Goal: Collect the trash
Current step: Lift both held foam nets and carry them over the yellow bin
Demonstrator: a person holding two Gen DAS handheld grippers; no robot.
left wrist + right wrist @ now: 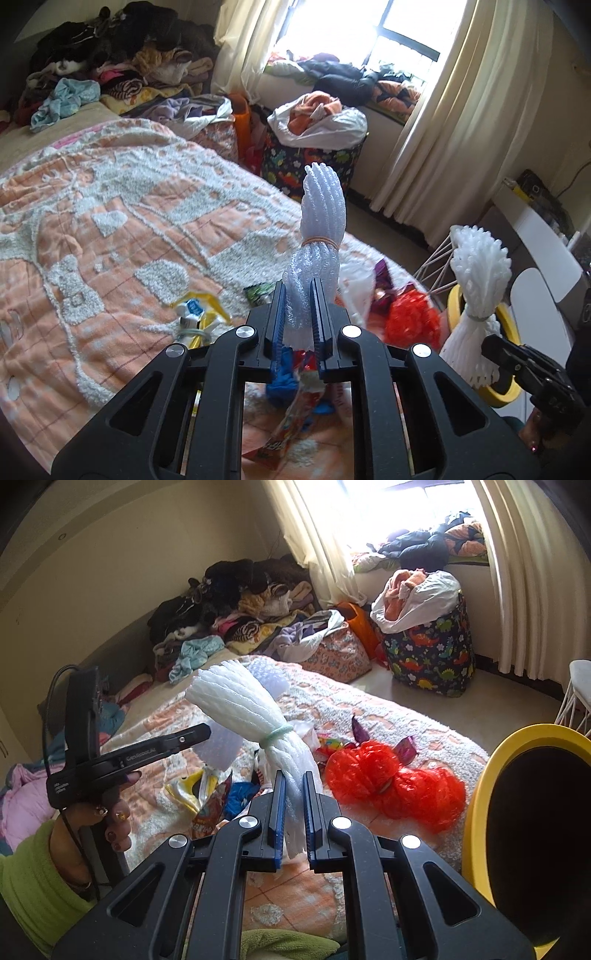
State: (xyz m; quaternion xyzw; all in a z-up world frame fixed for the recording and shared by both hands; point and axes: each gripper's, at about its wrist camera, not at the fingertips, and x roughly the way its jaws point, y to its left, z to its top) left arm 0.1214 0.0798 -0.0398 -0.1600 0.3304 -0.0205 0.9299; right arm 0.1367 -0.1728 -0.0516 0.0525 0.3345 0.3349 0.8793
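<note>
My left gripper (298, 286) is shut on a pale blue foam-net bundle (321, 218) tied with an orange band, held upright above the bed. My right gripper (293, 775) is shut on a white foam-net bundle (243, 705) tied with a green band; this bundle also shows in the left wrist view (476, 288). The left gripper shows in the right wrist view (199, 734), its blue bundle (267, 675) partly hidden behind the white one. A yellow-rimmed bin (480, 812) stands at the right. Red mesh (399, 786), wrappers (195, 786) and a blue scrap (282, 384) lie on the bed.
The bed has an orange and white blanket (110, 221) with a clothes pile (122, 55) at its far end. A dinosaur-print hamper (432, 653) full of laundry stands by the curtained window (424, 122). A white wire stool (576, 698) stands beyond the bin.
</note>
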